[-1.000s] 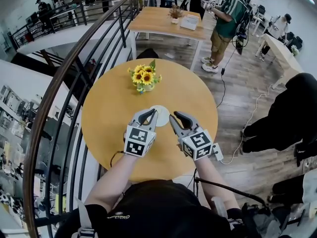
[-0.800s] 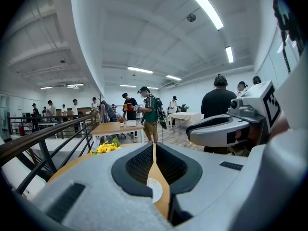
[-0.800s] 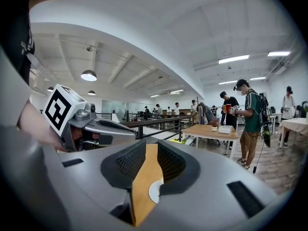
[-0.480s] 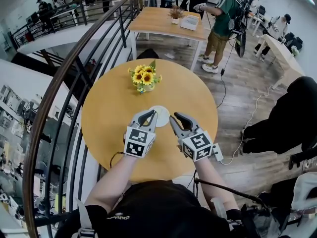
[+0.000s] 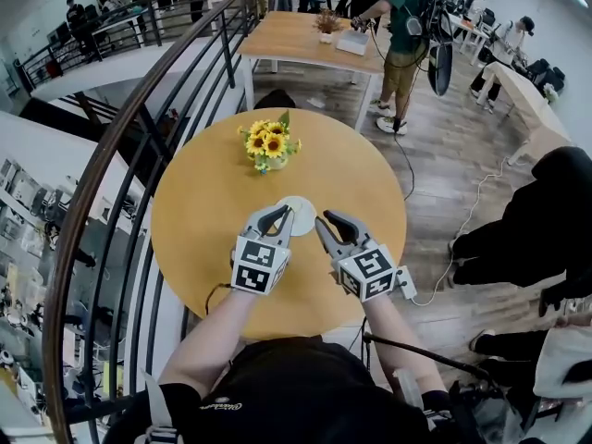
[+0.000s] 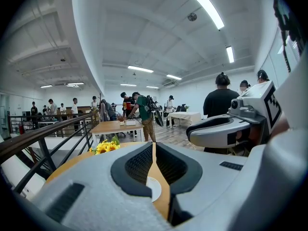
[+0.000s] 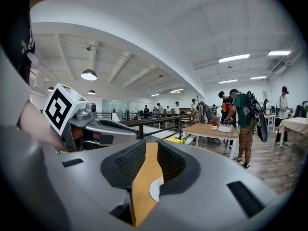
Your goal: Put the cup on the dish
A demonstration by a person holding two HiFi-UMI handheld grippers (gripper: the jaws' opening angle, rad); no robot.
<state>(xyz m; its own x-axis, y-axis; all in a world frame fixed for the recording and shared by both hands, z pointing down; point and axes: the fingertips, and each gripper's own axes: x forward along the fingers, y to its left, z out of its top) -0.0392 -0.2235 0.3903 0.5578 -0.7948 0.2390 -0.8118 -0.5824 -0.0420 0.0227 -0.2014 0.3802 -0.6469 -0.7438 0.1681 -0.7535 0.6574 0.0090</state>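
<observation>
Both grippers unmoved since a second ago, only person in green (image 5: 403, 17) in background shifted. Left hand-held gripper (image 5: 281, 210), right hand-held gripper (image 5: 324, 219) over tabletop (image 5: 199, 206) near edge, jaws together, nothing held. White dish (image 5: 302, 213) just beyond tips, mid-tabletop. Sunflowers (image 5: 268, 144) by far edge.

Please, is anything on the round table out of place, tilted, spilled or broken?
Nothing is spilled or askew: the white dish lies flat on the table and the sunflower pot stands upright. One odd point: no cup shows in any view, and the left claw and right claw are both shut and empty.
</observation>
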